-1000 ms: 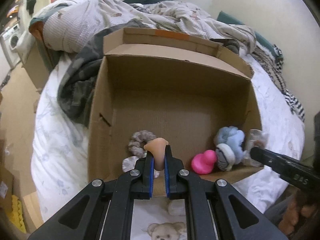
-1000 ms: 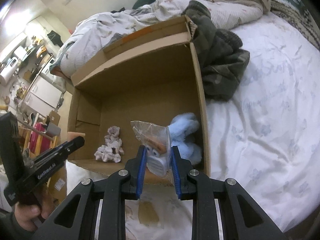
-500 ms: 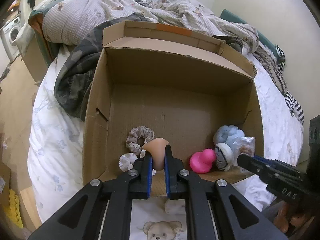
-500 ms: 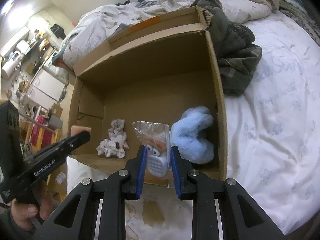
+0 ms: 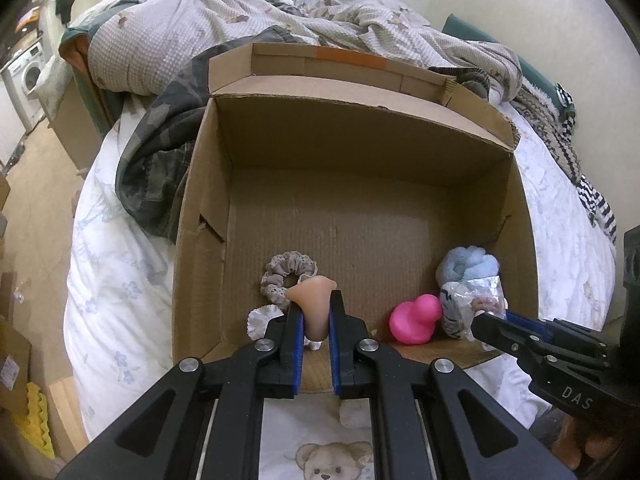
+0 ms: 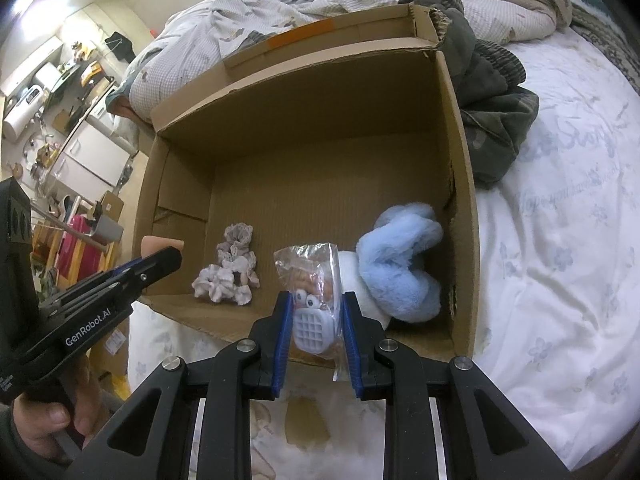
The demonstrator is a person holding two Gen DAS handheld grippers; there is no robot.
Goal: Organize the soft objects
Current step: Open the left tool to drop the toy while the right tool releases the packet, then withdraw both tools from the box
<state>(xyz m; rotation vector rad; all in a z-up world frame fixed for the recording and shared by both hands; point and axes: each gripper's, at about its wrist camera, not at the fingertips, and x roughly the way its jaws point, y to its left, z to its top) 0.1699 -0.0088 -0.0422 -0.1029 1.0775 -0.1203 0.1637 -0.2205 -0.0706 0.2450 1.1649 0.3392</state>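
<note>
An open cardboard box (image 5: 360,152) lies on the bed. My left gripper (image 5: 314,308) is shut on a peach-coloured soft toy (image 5: 314,300) over the box's near edge. My right gripper (image 6: 314,304) is shut on a small toy in a clear plastic bag (image 6: 312,280), also over the near edge; the bag also shows in the left wrist view (image 5: 472,304). Inside the box lie two scrunchies (image 5: 288,276), a pink duck (image 5: 416,318) and a light blue plush (image 6: 404,264).
A dark camouflage garment (image 5: 156,168) lies against the box's left side, and crumpled quilts (image 5: 248,24) are behind it. White flowered bedding (image 6: 560,240) spreads to the right of the box. A bear-print cloth (image 5: 324,460) lies under the grippers.
Both grippers have moved forward and lower toward the box's near edge, each still holding its toy. The box's contents have not moved.
</note>
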